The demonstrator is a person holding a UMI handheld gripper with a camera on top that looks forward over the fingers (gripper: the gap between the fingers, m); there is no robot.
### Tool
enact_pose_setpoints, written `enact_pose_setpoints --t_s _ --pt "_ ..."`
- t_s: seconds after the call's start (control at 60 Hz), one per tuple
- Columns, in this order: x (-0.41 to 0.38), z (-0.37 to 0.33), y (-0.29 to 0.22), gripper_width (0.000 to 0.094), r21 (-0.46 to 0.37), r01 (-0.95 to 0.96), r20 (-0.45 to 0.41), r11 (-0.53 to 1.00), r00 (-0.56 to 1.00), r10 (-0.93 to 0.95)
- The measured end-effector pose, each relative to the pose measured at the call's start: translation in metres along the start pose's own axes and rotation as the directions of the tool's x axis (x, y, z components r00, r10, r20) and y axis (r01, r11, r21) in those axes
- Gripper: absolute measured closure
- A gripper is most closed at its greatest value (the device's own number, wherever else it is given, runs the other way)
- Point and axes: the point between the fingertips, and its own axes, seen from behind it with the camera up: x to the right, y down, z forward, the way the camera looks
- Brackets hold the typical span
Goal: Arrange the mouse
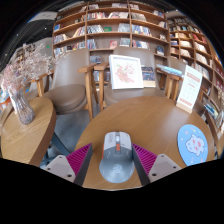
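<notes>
A grey and white computer mouse (116, 160) lies on the round wooden table (150, 120), close to its near edge. It points away from me. It stands between the two fingers of my gripper (113, 152). The pink pads (80, 160) sit to either side of it, with a visible gap on the left side. The gripper is open and the mouse rests on the table.
A round blue coaster (193, 144) lies on the table to the right. A sign card (188, 88) stands further back on the right. A second wooden table with a vase of dried flowers (22, 100) is on the left. Chairs (72, 85), a poster (126, 72) and bookshelves (110, 25) are beyond.
</notes>
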Motion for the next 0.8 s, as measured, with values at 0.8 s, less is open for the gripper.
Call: enact_pose_setpoints --t_s 0.8 --pt "0.262 -0.059 -0.054 0.0496 0.085 0.01 -0.148 0.996 0.989 0.002"
